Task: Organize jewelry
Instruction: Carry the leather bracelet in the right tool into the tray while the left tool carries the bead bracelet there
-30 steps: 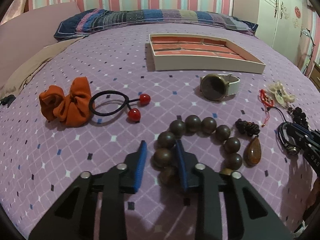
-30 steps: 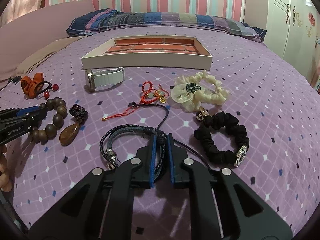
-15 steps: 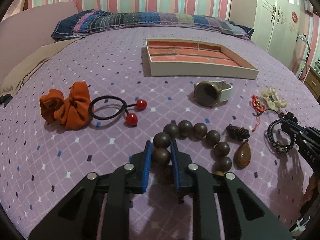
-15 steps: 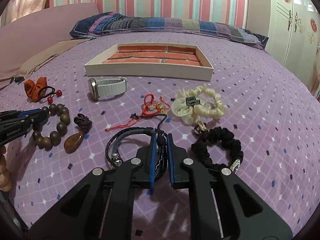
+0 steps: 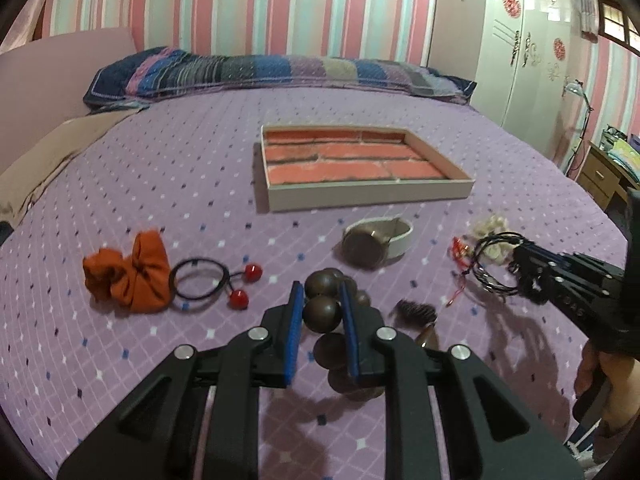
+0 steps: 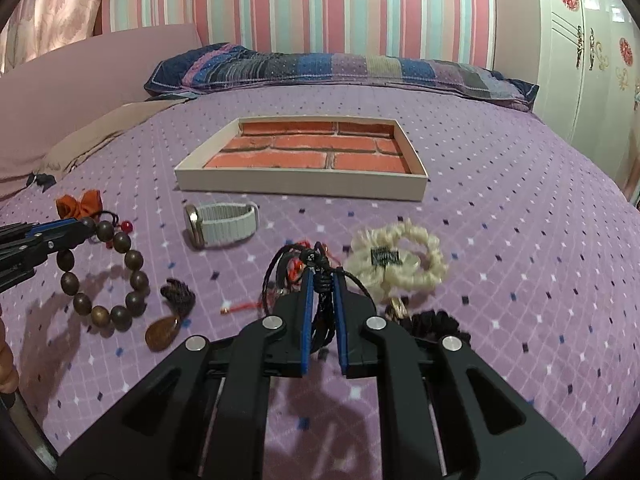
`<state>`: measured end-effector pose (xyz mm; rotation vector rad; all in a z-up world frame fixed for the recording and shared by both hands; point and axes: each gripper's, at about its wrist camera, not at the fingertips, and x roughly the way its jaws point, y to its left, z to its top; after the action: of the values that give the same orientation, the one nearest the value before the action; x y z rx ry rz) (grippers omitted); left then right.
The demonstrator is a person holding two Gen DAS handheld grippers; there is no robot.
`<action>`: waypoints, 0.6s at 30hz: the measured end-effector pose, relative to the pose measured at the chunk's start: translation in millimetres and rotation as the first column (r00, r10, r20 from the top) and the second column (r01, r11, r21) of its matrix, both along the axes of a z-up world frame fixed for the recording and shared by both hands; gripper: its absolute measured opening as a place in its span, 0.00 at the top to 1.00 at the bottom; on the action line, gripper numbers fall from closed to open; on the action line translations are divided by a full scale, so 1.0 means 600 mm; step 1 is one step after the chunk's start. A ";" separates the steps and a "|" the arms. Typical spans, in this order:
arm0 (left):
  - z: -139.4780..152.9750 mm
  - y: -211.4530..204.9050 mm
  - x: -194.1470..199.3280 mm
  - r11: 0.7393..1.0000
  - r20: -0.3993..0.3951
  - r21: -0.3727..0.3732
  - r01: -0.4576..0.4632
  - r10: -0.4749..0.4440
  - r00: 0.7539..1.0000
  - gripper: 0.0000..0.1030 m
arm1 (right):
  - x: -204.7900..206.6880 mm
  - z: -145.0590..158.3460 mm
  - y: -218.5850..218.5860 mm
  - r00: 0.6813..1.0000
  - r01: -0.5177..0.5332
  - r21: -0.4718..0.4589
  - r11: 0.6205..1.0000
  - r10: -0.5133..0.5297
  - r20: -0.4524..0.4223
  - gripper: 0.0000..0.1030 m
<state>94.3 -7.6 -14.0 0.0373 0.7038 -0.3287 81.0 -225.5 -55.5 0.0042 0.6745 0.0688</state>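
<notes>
My left gripper [image 5: 321, 300] is shut on a brown wooden bead bracelet [image 5: 321, 312] and holds it lifted above the purple bedspread; in the right wrist view the bracelet [image 6: 120, 280] hangs from the left gripper's tips with its tassel and amber pendant [image 6: 162, 332] trailing on the bed. My right gripper [image 6: 320, 280] is shut on a dark braided cord bracelet [image 6: 320, 276], lifted off the bed; it also shows in the left wrist view [image 5: 494, 264]. A shallow box [image 5: 360, 196] with a brick-pattern floor lies farther back, also in the right wrist view [image 6: 300, 186].
On the bed lie an orange scrunchie [image 5: 128, 276], a black hair tie with red balls [image 5: 208, 280], a watch with white strap [image 6: 220, 224], a cream scrunchie [image 6: 396, 256], a black scrunchie [image 6: 432, 324] and a red cord [image 6: 248, 306]. A pillow [image 6: 340, 70] lies behind.
My left gripper closed on a bead and lifted the bead bracelet off the bed. My right gripper, shut on the cord bracelet, rose with it.
</notes>
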 end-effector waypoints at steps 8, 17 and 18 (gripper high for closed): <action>0.038 -0.015 0.041 1.000 0.019 0.004 0.011 -0.011 1.000 0.81 | 0.048 0.035 -0.002 0.999 -0.006 0.015 1.000 0.005 0.040 0.90; 0.074 -0.043 0.138 1.000 0.033 -0.002 0.024 -0.024 0.999 0.81 | 0.152 0.091 -0.014 0.995 -0.011 0.006 1.000 0.010 0.099 0.90; 0.081 -0.049 0.155 1.000 0.036 -0.010 0.029 -0.029 0.999 0.81 | 0.169 0.096 -0.015 0.995 -0.012 0.003 1.000 0.011 0.102 0.90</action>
<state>187.5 -37.3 34.7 0.0434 0.6669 -0.3588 182.6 -234.8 2.0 0.0003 0.5726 0.0806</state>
